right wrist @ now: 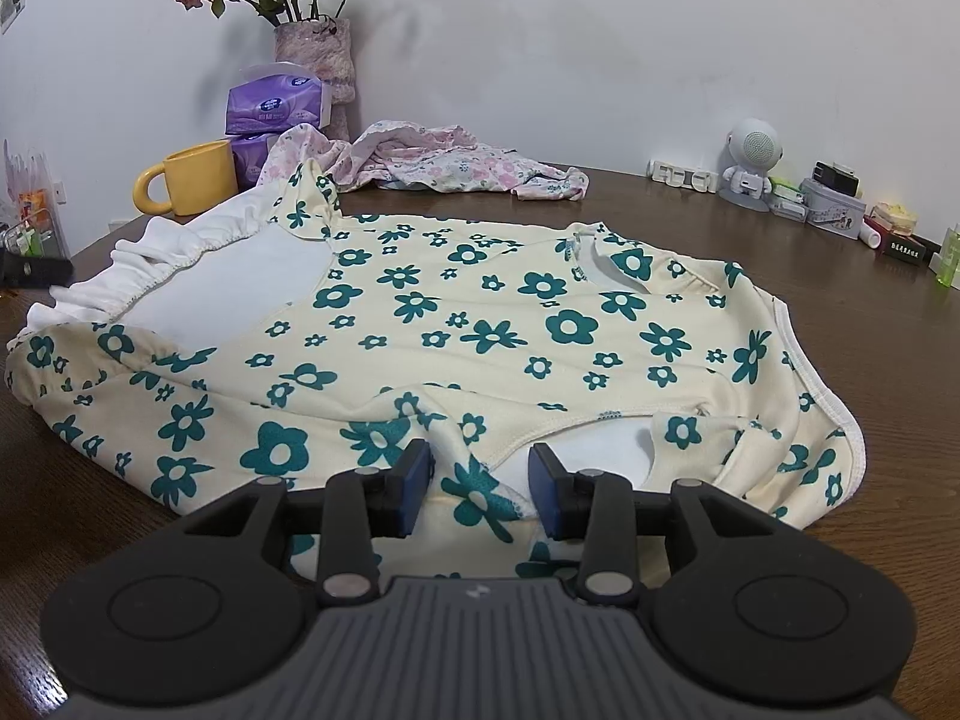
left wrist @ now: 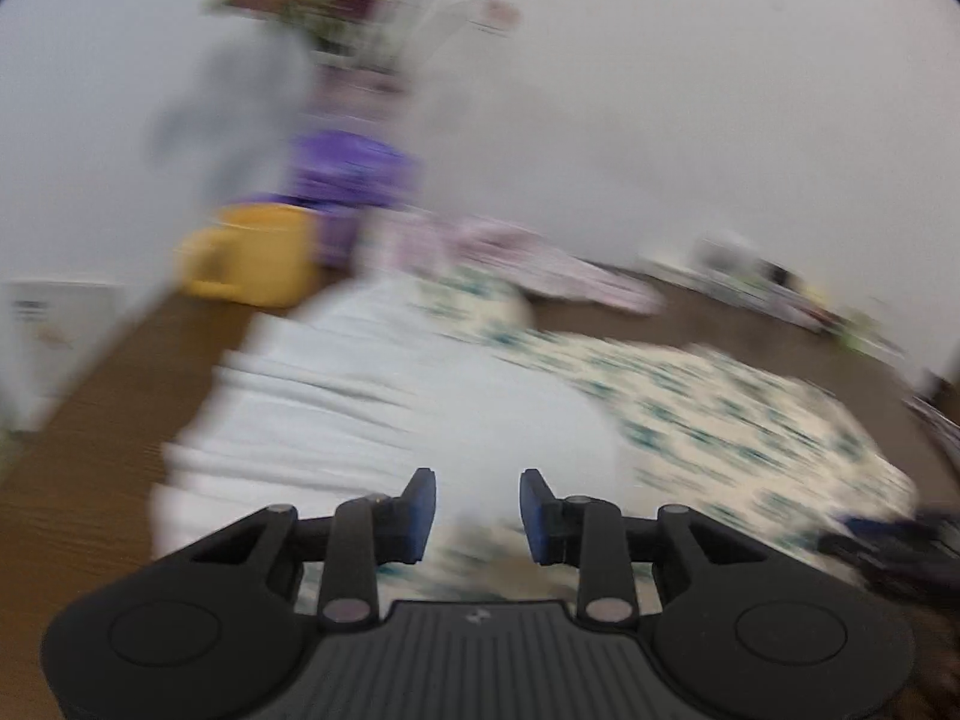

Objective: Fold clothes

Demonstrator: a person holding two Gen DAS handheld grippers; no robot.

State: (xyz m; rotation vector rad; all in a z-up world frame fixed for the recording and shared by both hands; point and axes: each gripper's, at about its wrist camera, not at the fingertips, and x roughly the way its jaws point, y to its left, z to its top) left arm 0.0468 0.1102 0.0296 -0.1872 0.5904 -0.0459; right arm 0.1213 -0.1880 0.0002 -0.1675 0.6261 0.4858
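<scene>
Two garments lie on the brown wooden counter point(right wrist: 780, 228): one cream dress with teal flowers and a white lining point(right wrist: 456, 324), spread flat in the middle, and one crumpled pink floral garment point(right wrist: 444, 165) behind it. One yellow mug point(right wrist: 198, 177), two purple tissue packs point(right wrist: 276, 105) and one vase of dried roses point(right wrist: 315, 48) stand at the back left. The right tool point(right wrist: 480, 489) is partly open, with a bunched fold of the dress's near edge between its pads; whether they press on it I cannot tell. The left tool point(left wrist: 477, 513) is partly open over the blurred white lining, holding nothing.

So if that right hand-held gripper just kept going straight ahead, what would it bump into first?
Most likely the cream flowered garment: the right hand-held gripper points down at its near fold, with cloth already between the open fingers.
</scene>
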